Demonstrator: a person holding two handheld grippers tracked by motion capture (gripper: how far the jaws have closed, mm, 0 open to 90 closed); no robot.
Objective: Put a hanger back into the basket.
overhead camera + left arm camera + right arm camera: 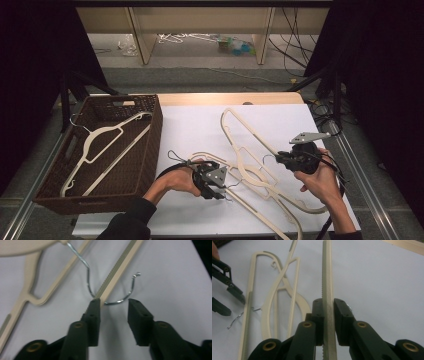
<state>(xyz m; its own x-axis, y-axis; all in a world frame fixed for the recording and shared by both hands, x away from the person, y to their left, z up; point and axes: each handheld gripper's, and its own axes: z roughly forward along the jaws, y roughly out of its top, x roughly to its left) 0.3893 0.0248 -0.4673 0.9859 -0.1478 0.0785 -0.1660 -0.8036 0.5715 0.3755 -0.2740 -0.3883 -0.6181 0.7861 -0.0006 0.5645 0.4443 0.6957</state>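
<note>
Several cream plastic hangers [260, 182] lie tangled on the white table sheet. My right gripper [278, 159] [328, 301] is shut on the serrated bar [326, 270] of one hanger [250, 135]. My left gripper [222, 192] [114, 302] is open and low over the sheet. A hanger's metal hook [131, 290] curves just ahead of its jaw tips. Another serrated bar [117, 267] runs past its left jaw. The left gripper [235, 307] also appears open at the left of the right gripper view, beside a wire hook [235, 321].
A dark wicker basket [150, 150] stands on the left of the table with one cream hanger [107, 145] inside. The wooden far edge of the table [225, 98] borders the sheet. Cables [325, 117] hang off the right side.
</note>
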